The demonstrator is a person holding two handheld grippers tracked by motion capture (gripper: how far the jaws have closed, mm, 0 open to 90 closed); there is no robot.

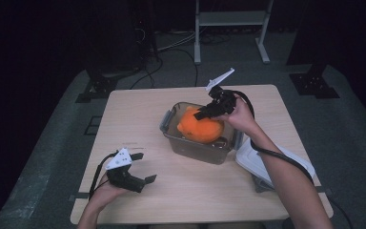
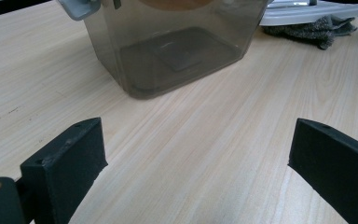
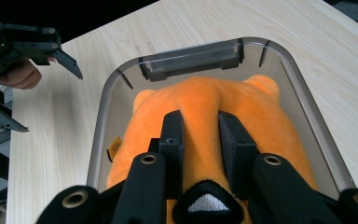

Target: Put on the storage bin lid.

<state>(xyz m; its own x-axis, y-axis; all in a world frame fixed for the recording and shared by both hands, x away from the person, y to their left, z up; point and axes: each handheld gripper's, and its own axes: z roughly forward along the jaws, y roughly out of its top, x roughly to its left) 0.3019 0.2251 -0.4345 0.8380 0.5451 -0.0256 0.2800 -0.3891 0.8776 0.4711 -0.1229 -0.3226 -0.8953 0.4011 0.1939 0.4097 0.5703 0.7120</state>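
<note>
An orange plush toy (image 1: pixel 201 129) sits in a clear smoky plastic container (image 1: pixel 195 150) near the middle of the table, its top above the rim. My right gripper (image 1: pixel 201 114) comes down from the right and is shut on the plush toy (image 3: pixel 205 100), pinching a ridge of its fabric between the jaws (image 3: pixel 200 121). The container's rim and grey latch (image 3: pixel 191 58) lie just beyond. My left gripper (image 1: pixel 147 167) rests low at the front left, open with nothing between its jaws (image 2: pixel 198 144), and faces the container (image 2: pixel 168 51).
A white lid (image 1: pixel 276 162) lies on a grey cloth (image 2: pixel 317 30) at the table's right edge, beside the container. Bare wood lies between the left gripper and the container. Dark floor, cables and a metal stand are beyond the far edge.
</note>
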